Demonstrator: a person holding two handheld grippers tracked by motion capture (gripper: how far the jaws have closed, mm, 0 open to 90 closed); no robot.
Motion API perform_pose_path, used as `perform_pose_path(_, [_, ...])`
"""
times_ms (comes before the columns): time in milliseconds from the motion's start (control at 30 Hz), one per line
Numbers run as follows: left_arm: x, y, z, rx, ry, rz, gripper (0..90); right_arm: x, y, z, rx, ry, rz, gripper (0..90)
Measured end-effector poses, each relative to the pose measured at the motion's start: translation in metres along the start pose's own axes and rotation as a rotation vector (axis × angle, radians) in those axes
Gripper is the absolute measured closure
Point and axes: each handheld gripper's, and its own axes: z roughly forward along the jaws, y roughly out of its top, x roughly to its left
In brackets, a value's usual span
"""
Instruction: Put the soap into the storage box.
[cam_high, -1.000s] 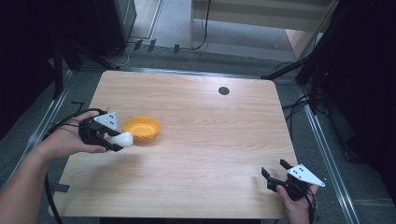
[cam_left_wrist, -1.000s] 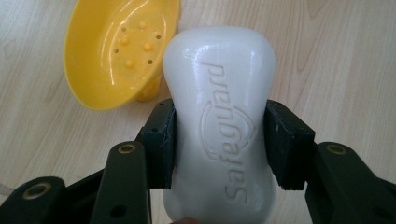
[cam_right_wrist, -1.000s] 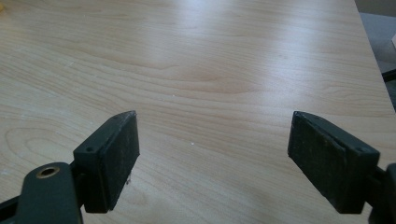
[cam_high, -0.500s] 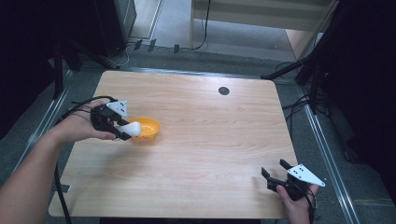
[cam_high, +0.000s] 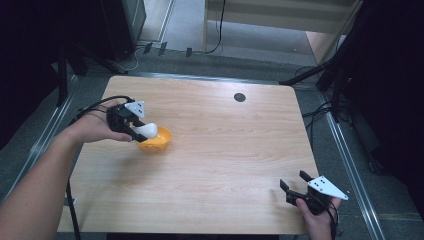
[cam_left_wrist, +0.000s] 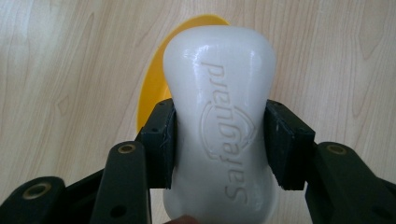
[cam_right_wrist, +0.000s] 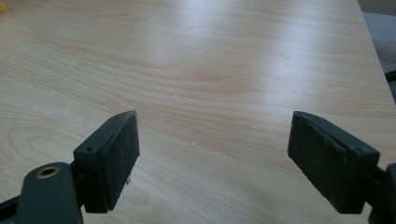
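Since a second before, the left claw (cam_high: 139, 131) had carried the white soap bar (cam_high: 148, 131) from the left edge of the table (cam_high: 225, 150) rightward and a little farther off, and the yellow bowl (cam_high: 156, 141) sat a little to the right of its earlier spot as well. By this moment the bar hung over the bowl's left rim in the high view. In the left gripper view the soap bar (cam_left_wrist: 219, 126) was pinched at its narrow waist between both pads, jaws closed firmly on it, with the bowl (cam_left_wrist: 154, 93) showing behind and below.

The right claw (cam_high: 296, 186) rested at the near right corner of the table, jaws spread wide with nothing between them, as the right gripper view confirmed.

The step in hand looked like placing the soap into the bowl. The next move probably called for bringing the bar squarely over the bowl's hollow, lowering it, then opening the jaws; released too near the rim, the bar could tip the light bowl or slide out.
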Motion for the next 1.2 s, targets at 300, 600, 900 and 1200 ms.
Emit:
perform_pose_path(300, [0.005,0.010,0.012,0.028,0.003,0.021,50.0,0.000,0.000,0.000,-0.002,0.001,0.001,17.8])
perform_pose_path(600, [0.009,0.013,0.025,0.061,0.000,0.032,49.9,0.000,0.000,0.000,-0.004,0.003,0.006,17.8])
perform_pose_path(900, [0.011,0.015,0.035,0.089,-0.010,0.040,49.9,-0.001,0.000,0.000,-0.005,0.006,0.006,17.8])
perform_pose_path(1200, [0.013,0.015,0.042,0.107,-0.024,0.030,49.8,-0.001,0.000,-0.001,-0.006,0.011,0.006,17.8])
